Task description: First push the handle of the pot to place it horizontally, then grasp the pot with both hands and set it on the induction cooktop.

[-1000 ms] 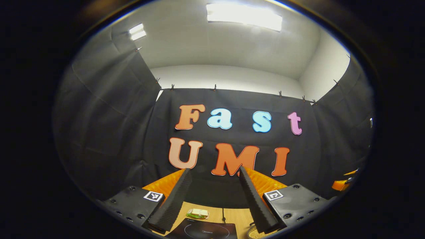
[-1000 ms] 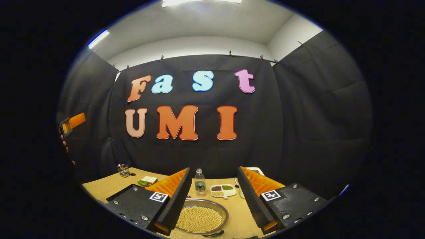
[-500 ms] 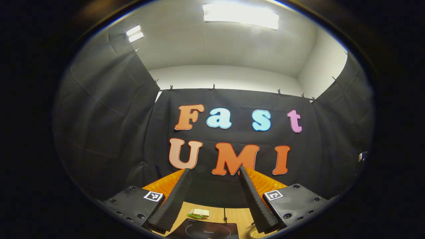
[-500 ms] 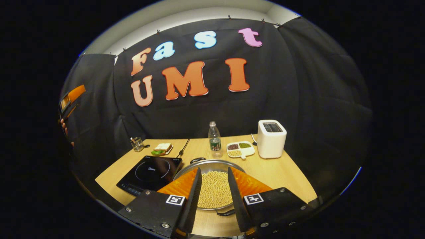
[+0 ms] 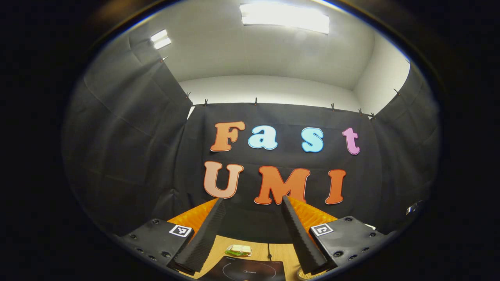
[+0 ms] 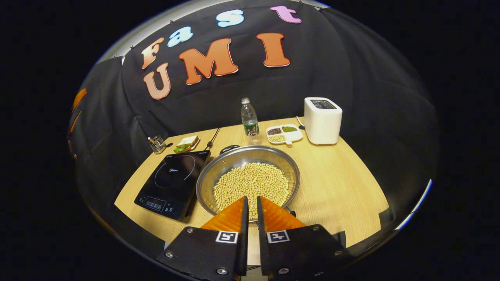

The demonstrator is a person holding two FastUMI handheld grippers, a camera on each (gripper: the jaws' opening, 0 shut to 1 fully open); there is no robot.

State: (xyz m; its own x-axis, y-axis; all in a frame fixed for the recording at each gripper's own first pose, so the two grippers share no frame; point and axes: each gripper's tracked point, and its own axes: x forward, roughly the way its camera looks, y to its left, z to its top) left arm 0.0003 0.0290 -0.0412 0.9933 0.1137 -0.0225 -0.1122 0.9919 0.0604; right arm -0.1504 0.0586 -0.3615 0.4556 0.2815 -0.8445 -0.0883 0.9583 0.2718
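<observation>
A light wooden table (image 6: 343, 175) in the black-draped booth bears a black induction cooktop (image 6: 172, 181) and, touching its right edge, the wide steel pot of yellow beans (image 6: 250, 181). The right gripper (image 6: 250, 205), fingers nearly pressed together, hovers at the pot's near rim, seemingly to nudge the handle; the left gripper (image 5: 250, 230) waits spread wide, raised.
</observation>
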